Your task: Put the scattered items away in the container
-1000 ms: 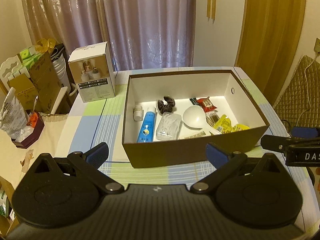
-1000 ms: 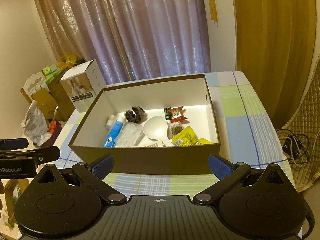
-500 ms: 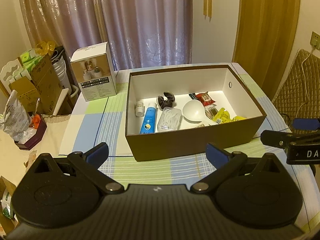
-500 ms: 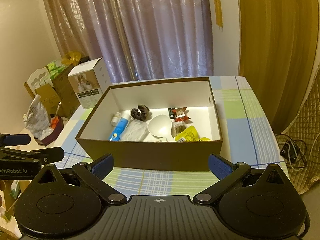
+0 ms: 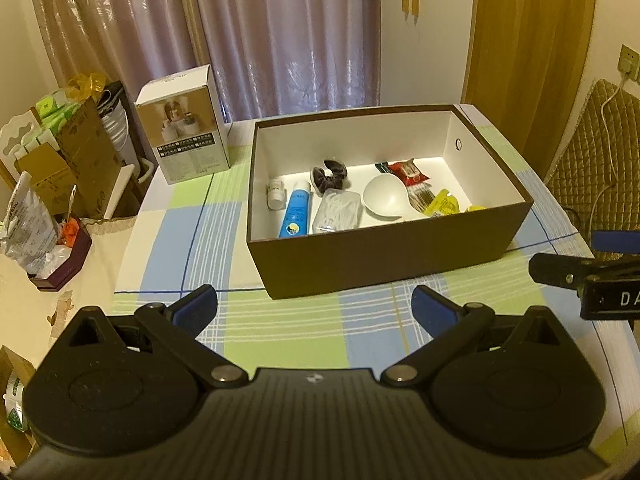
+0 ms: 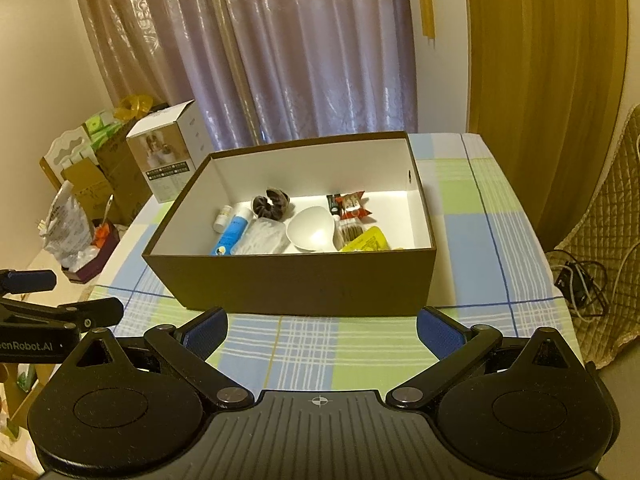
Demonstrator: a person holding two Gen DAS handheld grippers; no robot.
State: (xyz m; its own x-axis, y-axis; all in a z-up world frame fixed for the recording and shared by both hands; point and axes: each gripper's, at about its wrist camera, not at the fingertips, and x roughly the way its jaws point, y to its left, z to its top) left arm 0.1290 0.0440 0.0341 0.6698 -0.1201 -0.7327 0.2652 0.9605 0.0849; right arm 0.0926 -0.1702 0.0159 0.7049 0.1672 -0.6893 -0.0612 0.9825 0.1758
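Left gripper: jaws wide apart, empty, lower centre | Right gripper: jaws wide apart, empty, lower centre | Brown box: frame centre on checked tablecloth, containing blue tube, white scoop, scrunchie, snack packets.

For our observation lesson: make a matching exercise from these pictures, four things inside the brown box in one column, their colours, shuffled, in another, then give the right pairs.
Things:
1. tube
2. scoop
3. hair scrunchie
4. snack packet beside the scoop

Colours:
A. red
B. dark brown
C. blue with a white cap
D. white

Pairs: 1-C, 2-D, 3-B, 4-A

All four lie on the floor of the brown box.
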